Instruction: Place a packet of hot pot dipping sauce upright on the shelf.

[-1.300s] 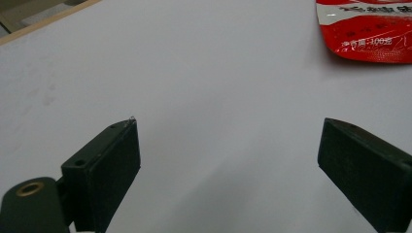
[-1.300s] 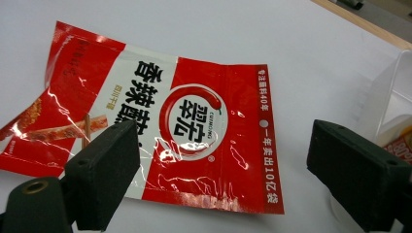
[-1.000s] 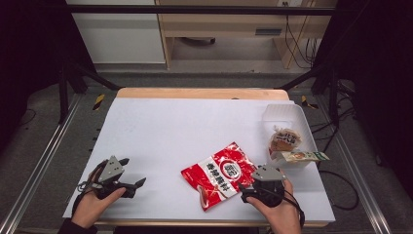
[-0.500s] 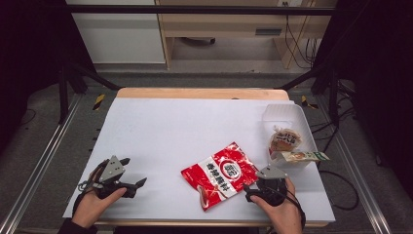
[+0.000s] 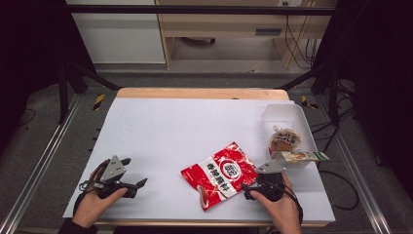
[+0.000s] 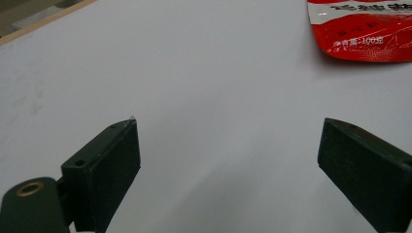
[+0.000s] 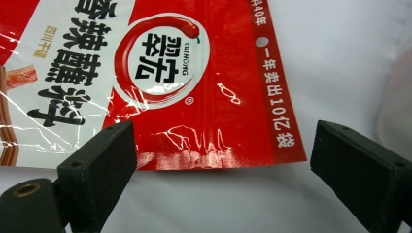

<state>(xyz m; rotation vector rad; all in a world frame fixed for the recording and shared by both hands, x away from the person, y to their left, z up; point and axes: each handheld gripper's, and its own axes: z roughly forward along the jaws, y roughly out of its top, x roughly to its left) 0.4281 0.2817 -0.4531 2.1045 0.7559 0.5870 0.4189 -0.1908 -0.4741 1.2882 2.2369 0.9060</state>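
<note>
A red seasoning packet (image 5: 220,174) with white lettering lies flat on the white table sheet (image 5: 195,126), near the front. My right gripper (image 5: 251,178) sits low at the packet's right corner, pointing left at it. In the right gripper view its jaws (image 7: 223,131) stand wide apart and have just been opening further. The packet's sealed edge (image 7: 209,155) lies between and just ahead of them, and the pads do not press on it. My left gripper (image 5: 136,171) rests at the front left, open, with bare sheet between its jaws (image 6: 228,124). The packet's corner (image 6: 362,34) shows far ahead of it.
A white open container (image 5: 287,114) stands at the right edge with a wrapped bun (image 5: 285,139) inside. A small printed snack packet (image 5: 302,156) lies across its near rim, just behind my right hand. The wooden table edge (image 5: 199,92) runs along the back.
My right gripper has sunk slightly toward the table by the packet's corner. The packet and the left gripper have stayed put.
</note>
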